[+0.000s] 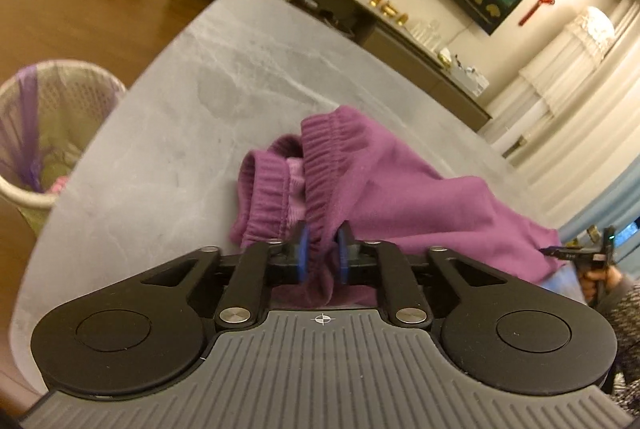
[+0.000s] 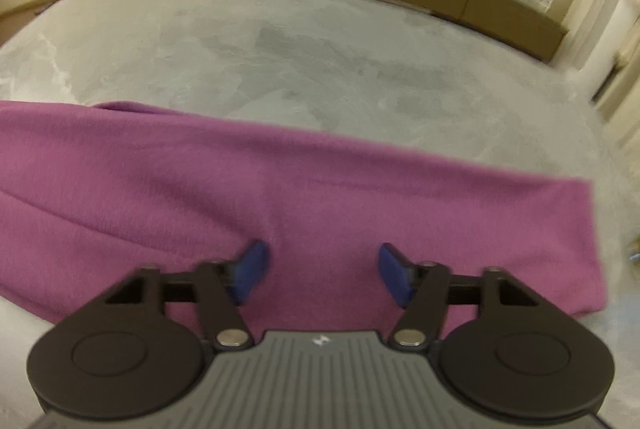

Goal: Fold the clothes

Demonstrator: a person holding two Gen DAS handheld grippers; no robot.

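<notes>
Currently: purple pants (image 1: 400, 189) spread on grey worktop (image 1: 180, 109) | waistband fold pinched by narrow left tool (image 1: 322, 253) | right tool (image 2: 320, 273) held half-wide over the leg, nothing gripped

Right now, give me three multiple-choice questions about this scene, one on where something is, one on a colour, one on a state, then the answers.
1. Where is the laundry basket?
A. On the table
B. On the floor beside the table
C. On the sideboard

2. What colour is the garment?
A. Purple
B. Green
C. White

3. How does the left gripper stand?
A. Wide open above bare table
C. Out of view
B. Pads close on either side of the garment's ribbed waistband

Answers:
1 B, the basket stands on the wooden floor past the edge of the grey table.
2 A, the fabric is purple in both views.
3 B, a bunch of fabric sits between the blue pads.
</notes>
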